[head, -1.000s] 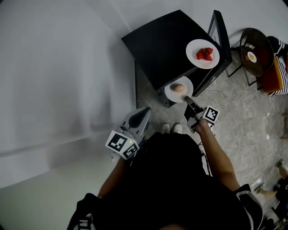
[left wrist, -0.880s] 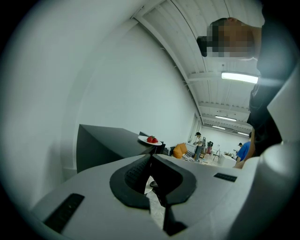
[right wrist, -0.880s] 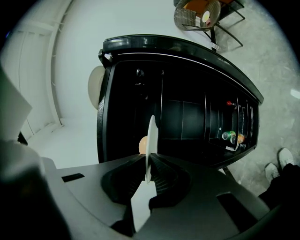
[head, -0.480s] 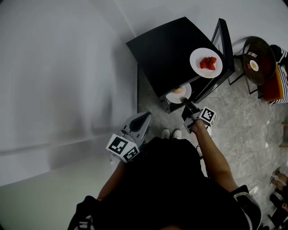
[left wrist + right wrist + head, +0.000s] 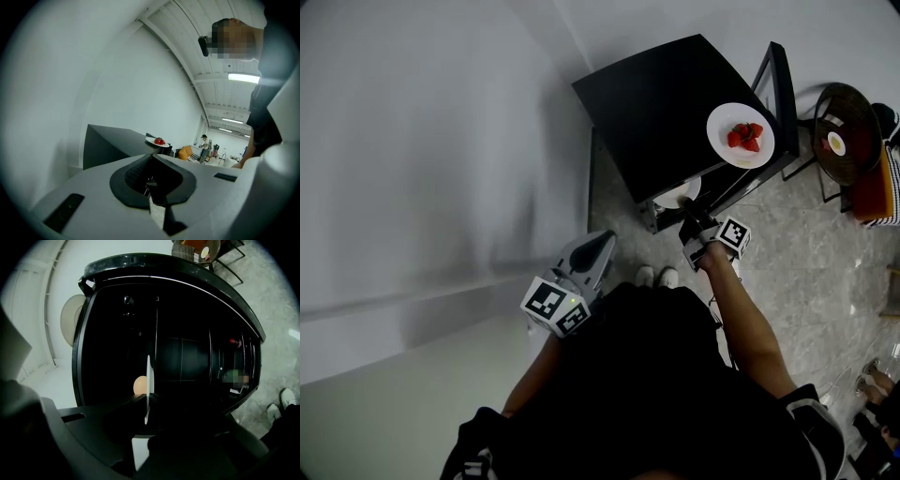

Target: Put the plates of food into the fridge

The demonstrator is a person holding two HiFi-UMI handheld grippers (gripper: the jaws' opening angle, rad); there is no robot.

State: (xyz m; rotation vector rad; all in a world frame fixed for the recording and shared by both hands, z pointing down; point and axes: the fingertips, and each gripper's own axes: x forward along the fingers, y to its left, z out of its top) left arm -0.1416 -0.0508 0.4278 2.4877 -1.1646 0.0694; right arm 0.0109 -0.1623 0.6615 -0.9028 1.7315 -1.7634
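- Looking down, we see a plain white wall [image 5: 412, 141] filling the left side and a grey stone floor [image 5: 806, 234] spreading out to the right.
- Next in size is the black fridge [image 5: 666, 103], a low box standing beside that wall. Its door [image 5: 775, 89] is swung open on the right. In the right gripper view the inside is dark, and we can make out little there.
- Our left gripper [image 5: 602, 242] hangs low beside our body, well apart from the fridge. In the left gripper view its jaws are pressed together with nothing between them.
- Our right gripper [image 5: 686, 212] is at the fridge's open front. Its jaws pinch the near rim of the held plate [image 5: 148, 380], which the right gripper view shows edge-on as a thin white line against the dark interior. In the head view this plate sits partly tucked under the fridge's top edge.
- A second white dish, the strawberry plate [image 5: 724, 120], rests on top of the fridge near the corner on the door side.
- Two white shoe tips [image 5: 656, 277] show on the floor between the two grippers.
- A small heap of red strawberries [image 5: 745, 137] lies toward the middle of the strawberry plate.
- One round pale-orange food item [image 5: 139, 385] sits on the held plate just beyond the jaws. We cannot tell what it is.
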